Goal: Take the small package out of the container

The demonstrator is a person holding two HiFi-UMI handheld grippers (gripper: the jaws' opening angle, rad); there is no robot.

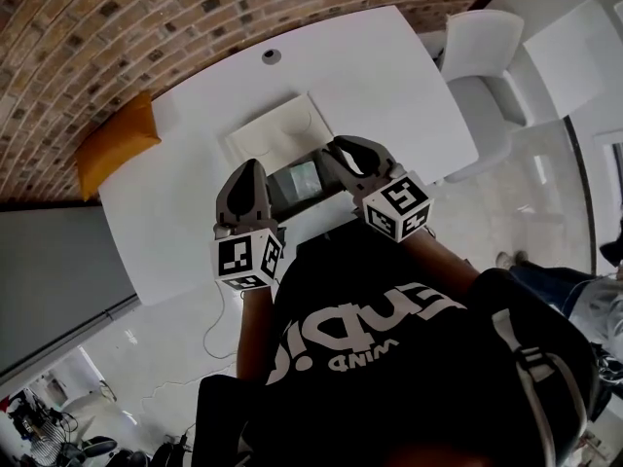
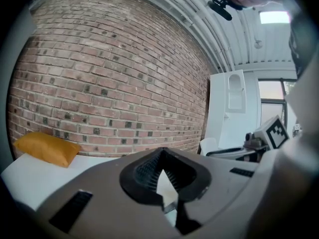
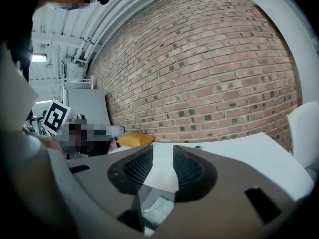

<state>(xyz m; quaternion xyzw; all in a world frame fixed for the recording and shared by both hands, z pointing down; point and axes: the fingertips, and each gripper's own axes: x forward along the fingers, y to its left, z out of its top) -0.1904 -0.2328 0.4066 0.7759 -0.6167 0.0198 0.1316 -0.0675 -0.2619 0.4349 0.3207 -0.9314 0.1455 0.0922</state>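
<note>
Closest to me, the right hand-held gripper (image 3: 162,152) stands open near the small clear plastic package (image 3: 158,209), which I see lying inside the dark grey container (image 1: 277,190) on the white bench (image 1: 389,76); the left hand-held gripper (image 2: 160,153) is closed.

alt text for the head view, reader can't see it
A person in a black shirt, seen from above, holds the left tool and right tool at a dark container with a small package inside, on a white table. An orange pouch lies at the table's left end by a brick wall; a white chair stands at right.
</note>
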